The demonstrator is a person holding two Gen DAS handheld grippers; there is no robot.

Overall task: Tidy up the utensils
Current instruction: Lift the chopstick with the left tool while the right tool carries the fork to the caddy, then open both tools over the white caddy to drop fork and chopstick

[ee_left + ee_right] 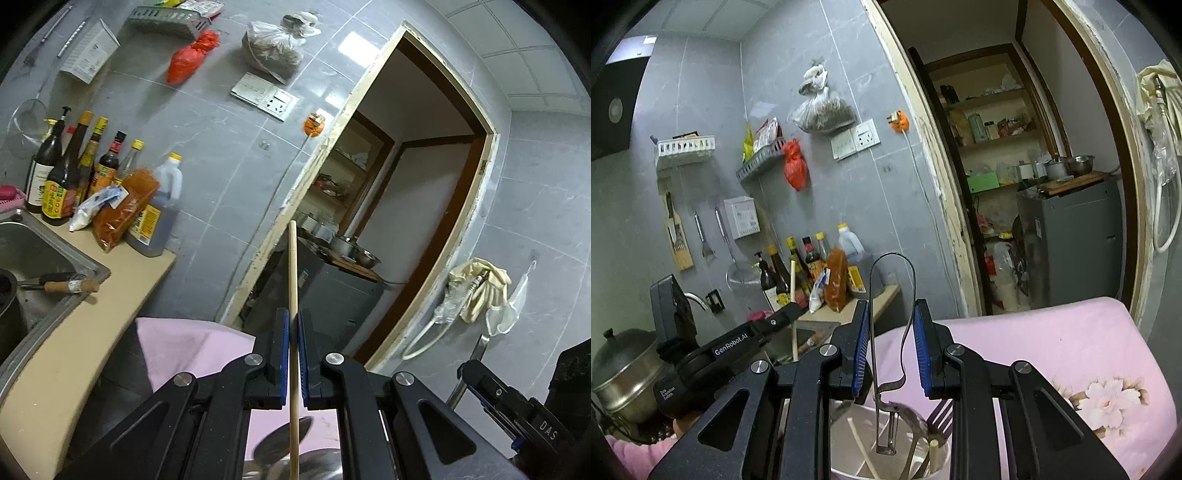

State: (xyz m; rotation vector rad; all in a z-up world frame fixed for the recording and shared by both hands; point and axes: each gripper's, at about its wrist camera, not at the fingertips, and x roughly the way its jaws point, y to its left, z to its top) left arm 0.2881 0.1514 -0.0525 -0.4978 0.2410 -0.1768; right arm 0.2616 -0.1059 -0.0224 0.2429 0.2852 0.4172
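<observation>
Holding both grippers above the utensil cup point(886, 417), tilted up toward the gray tiled wall point(849, 206).
Left gripper point(294, 354): your blue pads point(284, 350) are pressed together on a single wooden chopstick point(293, 280), which runs upright between them and sticks out well past the tips.
Right gripper point(891, 350): your pads point(860, 354) are part spread, with the wire handle loop of the metal peeler point(886, 350) between them. The left pad touches the loop; contact on the right pad I cannot tell.
Peeler: its blade end hangs down inside the cup.
Cup: directly below the right gripper; it holds a dark fork point(940, 417), more chopsticks and a metal spoon handle.
Left gripper vs cup: up and to the left of it, in front of the sink point(809, 332).
Cup base: sits on the pink floral cloth point(1071, 354).
</observation>
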